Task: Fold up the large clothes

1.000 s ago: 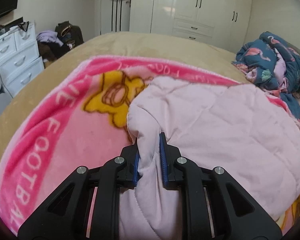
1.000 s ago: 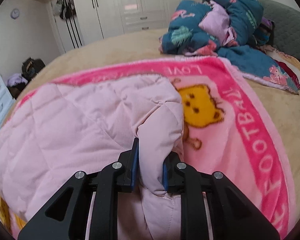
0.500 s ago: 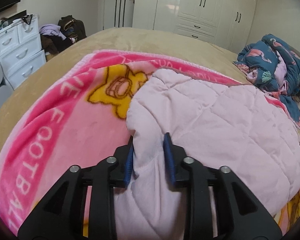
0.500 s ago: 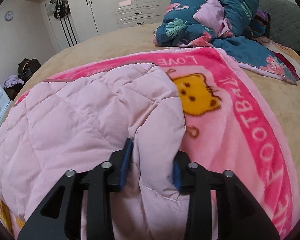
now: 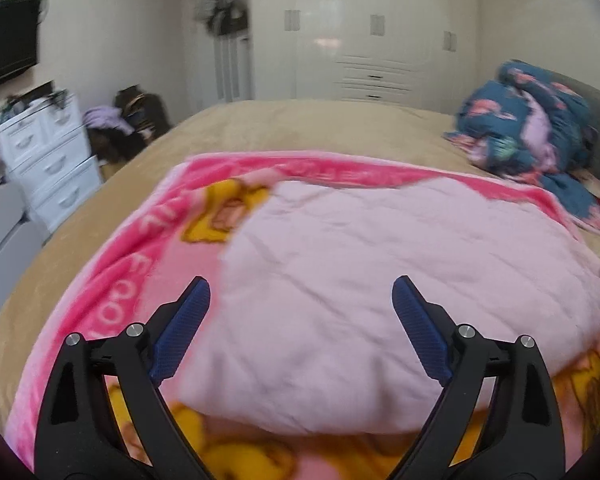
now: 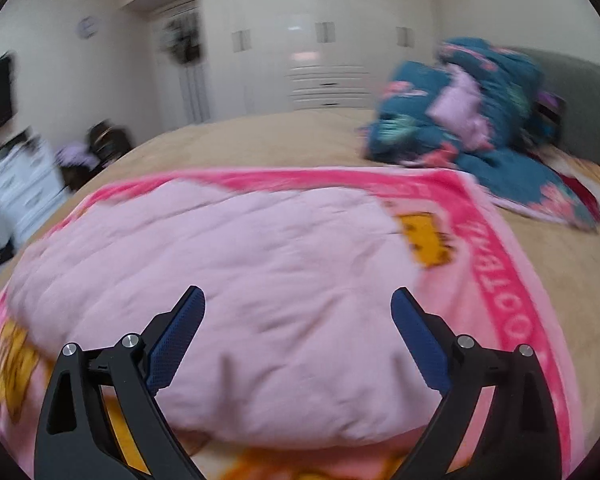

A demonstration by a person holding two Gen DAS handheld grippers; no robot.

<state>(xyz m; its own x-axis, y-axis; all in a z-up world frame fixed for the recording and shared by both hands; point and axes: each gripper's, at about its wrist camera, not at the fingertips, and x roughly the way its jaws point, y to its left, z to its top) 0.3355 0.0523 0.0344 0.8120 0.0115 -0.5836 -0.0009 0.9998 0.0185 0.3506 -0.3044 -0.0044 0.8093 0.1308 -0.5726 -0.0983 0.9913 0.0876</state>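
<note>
Nearest to each camera, both grippers stood clear of the cloth with nothing pressed between their blue pads. The left gripper (image 5: 301, 289) had its jaws spread wide and opening, the fabric visible in the gap but not touching the pads. The right gripper (image 6: 298, 299) matched it: jaws wide, opening, and holding nothing.

Just beyond the fingertips lay the pale pink quilted garment (image 5: 380, 272), folded into a puffy, rounded bundle with its folded edge toward the cameras. It rested on top of a pink blanket (image 5: 112, 280) printed with yellow cartoon figures and a bright pink border carrying white letters. In the right wrist view the garment (image 6: 240, 280) covered most of the blanket (image 6: 500, 280), leaving the border and one yellow figure exposed on the right.

Under the blanket spread the tan bed cover (image 5: 300, 124). Farther back, at the right, a heap of dark blue patterned bedding (image 5: 532, 120) sat on the bed. Beside the bed on the left stood a white drawer unit (image 5: 48, 152), and white wardrobe doors (image 5: 372, 28) lined the far wall. Both views were blurred.
</note>
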